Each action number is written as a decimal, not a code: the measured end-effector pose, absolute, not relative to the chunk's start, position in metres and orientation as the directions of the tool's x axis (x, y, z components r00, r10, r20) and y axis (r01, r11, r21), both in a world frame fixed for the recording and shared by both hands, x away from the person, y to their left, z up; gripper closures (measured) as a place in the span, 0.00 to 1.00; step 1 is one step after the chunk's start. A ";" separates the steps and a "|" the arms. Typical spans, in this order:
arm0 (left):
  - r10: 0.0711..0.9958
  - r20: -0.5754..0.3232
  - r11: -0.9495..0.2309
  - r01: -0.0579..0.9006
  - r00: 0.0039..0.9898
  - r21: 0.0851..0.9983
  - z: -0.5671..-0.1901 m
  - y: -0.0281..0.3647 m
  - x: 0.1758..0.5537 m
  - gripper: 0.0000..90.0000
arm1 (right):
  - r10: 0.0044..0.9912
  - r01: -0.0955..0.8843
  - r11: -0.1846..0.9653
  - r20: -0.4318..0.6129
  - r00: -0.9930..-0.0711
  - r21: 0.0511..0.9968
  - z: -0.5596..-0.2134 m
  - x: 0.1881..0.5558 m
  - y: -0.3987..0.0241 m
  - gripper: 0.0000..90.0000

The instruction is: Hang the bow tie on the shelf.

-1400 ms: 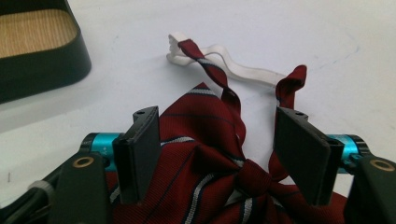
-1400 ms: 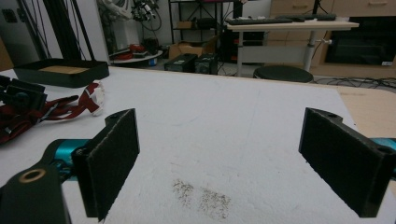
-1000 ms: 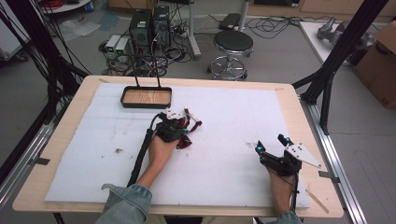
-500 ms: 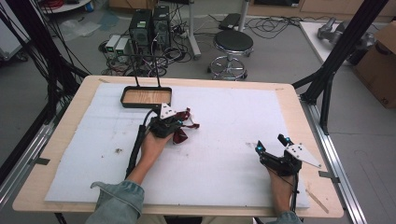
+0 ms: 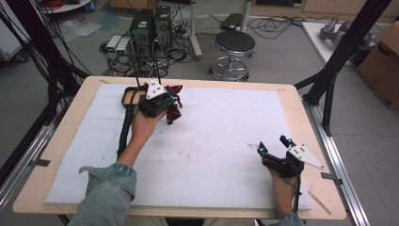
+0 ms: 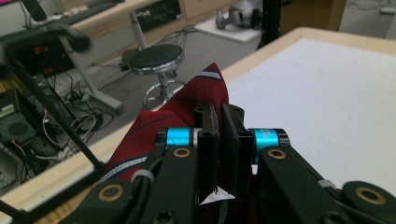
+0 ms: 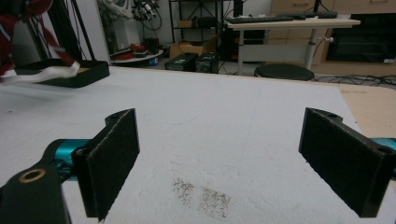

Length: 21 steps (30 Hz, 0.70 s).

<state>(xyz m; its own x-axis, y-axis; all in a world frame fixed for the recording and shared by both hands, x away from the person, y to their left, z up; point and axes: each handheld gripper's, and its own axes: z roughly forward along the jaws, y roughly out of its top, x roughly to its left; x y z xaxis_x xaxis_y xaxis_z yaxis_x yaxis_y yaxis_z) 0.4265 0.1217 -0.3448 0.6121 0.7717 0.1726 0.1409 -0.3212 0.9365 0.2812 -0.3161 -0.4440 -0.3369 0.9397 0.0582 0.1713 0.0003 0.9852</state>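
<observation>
Between the left gripper's [image 6: 219, 116] closed jaws hangs a red striped tie [image 6: 187, 105].

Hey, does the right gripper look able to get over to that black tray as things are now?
Probably not easily. The right gripper sits open at the near right corner, while the black tray lies far left, with the left gripper and its red tie beside it.

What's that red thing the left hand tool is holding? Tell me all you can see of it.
It looks like a necktie: dark red cloth with thin white and dark stripes. The left gripper has its jaws shut on it, holding it bunched and lifted near the table's far edge, beside the black tray. One pointed end sticks up past the jaws.
</observation>
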 end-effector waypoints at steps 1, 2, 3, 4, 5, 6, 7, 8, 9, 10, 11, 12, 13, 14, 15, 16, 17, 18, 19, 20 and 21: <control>0.777 0.171 -0.312 0.134 0.606 0.940 -0.341 0.123 0.430 0.94 | 0.940 0.171 0.001 0.057 -0.336 0.985 -0.444 0.281 -0.316 0.13; 0.778 0.173 -0.308 0.127 0.604 0.943 -0.336 0.125 0.433 0.94 | 0.940 0.171 0.002 0.057 -0.336 0.985 -0.444 0.281 -0.316 0.13; 0.778 0.177 -0.304 0.114 0.603 0.946 -0.331 0.127 0.436 0.94 | 0.940 0.171 0.002 0.057 -0.336 0.985 -0.444 0.281 -0.316 0.13; 0.778 0.184 -0.304 0.103 0.601 0.947 -0.326 0.128 0.438 0.94 | 0.940 0.173 0.003 0.056 -0.337 0.985 -0.444 0.281 -0.316 0.13; 0.775 0.195 -0.308 0.090 0.601 0.947 -0.321 0.129 0.441 0.94 | 0.940 0.172 0.002 0.057 -0.336 0.985 -0.444 0.281 -0.316 0.13; 0.773 0.203 -0.309 0.077 0.601 0.948 -0.317 0.129 0.444 0.94 | 0.940 0.173 0.001 0.059 -0.336 0.985 -0.444 0.281 -0.316 0.13; 0.773 0.211 -0.313 0.070 0.599 0.947 -0.313 0.130 0.447 0.94 | 0.940 0.173 0.001 0.058 -0.337 0.985 -0.444 0.281 -0.316 0.13; 0.776 0.214 -0.315 0.070 0.593 0.947 -0.309 0.130 0.450 0.94 | 0.940 0.175 -0.003 0.062 -0.335 0.985 -0.444 0.281 -0.316 0.13; 0.779 0.215 -0.314 0.070 0.589 0.947 -0.306 0.130 0.454 0.94 | 0.940 0.174 -0.003 0.062 -0.336 0.985 -0.444 0.281 -0.316 0.13; 0.782 0.211 -0.308 0.070 0.587 0.949 -0.303 0.130 0.457 0.94 | 0.940 0.173 -0.002 0.061 -0.337 0.985 -0.444 0.281 -0.316 0.13; 0.786 0.214 -0.308 0.066 0.580 0.949 -0.301 0.130 0.460 0.94 | 0.939 0.175 -0.003 0.062 -0.337 0.985 -0.444 0.281 -0.316 0.13; 0.791 0.217 -0.308 0.067 0.571 0.949 -0.299 0.130 0.463 0.94 | 0.939 0.174 0.000 0.060 -0.337 0.985 -0.444 0.282 -0.316 0.13; 0.799 0.216 -0.302 0.064 0.561 0.951 -0.298 0.129 0.465 0.94 | 0.939 0.174 0.000 0.060 -0.339 0.985 -0.444 0.282 -0.316 0.13; 0.812 0.212 -0.295 0.069 0.543 0.953 -0.297 0.129 0.469 0.94 | 0.939 0.176 -0.002 0.063 -0.339 0.984 -0.444 0.281 -0.316 0.13; 0.818 0.213 -0.296 0.074 0.534 0.952 -0.297 0.128 0.470 0.94 | 0.938 0.174 -0.002 0.062 -0.341 0.985 -0.444 0.282 -0.316 0.13; 0.824 0.217 -0.295 0.071 0.524 0.953 -0.297 0.127 0.472 0.94 | 0.937 0.178 -0.004 0.066 -0.342 0.984 -0.444 0.282 -0.316 0.13; 0.832 0.219 -0.294 0.071 0.510 0.953 -0.297 0.127 0.474 0.94 | 0.937 0.175 -0.004 0.065 -0.343 0.985 -0.444 0.282 -0.316 0.13; 0.838 0.226 -0.301 0.074 0.496 0.951 -0.298 0.126 0.476 0.94 | 0.937 0.175 -0.004 0.065 -0.344 0.984 -0.444 0.282 -0.316 0.13; 0.843 0.233 -0.306 0.076 0.485 0.949 -0.298 0.125 0.477 0.94 | 0.937 0.173 -0.004 0.064 -0.345 0.985 -0.444 0.282 -0.316 0.13; 0.848 0.239 -0.310 0.077 0.472 0.948 -0.299 0.124 0.479 0.94 | 0.936 0.174 -0.005 0.066 -0.345 0.985 -0.444 0.282 -0.316 0.13; 0.857 0.239 -0.308 0.083 0.457 0.948 -0.299 0.123 0.481 0.94 | 0.936 0.174 -0.005 0.066 -0.346 0.985 -0.445 0.282 -0.316 0.13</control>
<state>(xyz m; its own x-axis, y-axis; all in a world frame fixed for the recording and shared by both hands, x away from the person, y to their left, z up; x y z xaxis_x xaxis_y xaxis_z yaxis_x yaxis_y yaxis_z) 0.4807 0.1235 -0.2991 0.4566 0.8570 0.2390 0.0825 -0.3083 0.9477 0.2823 -0.3164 -0.4445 -0.3458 0.9360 0.0661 0.1738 -0.0054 0.9848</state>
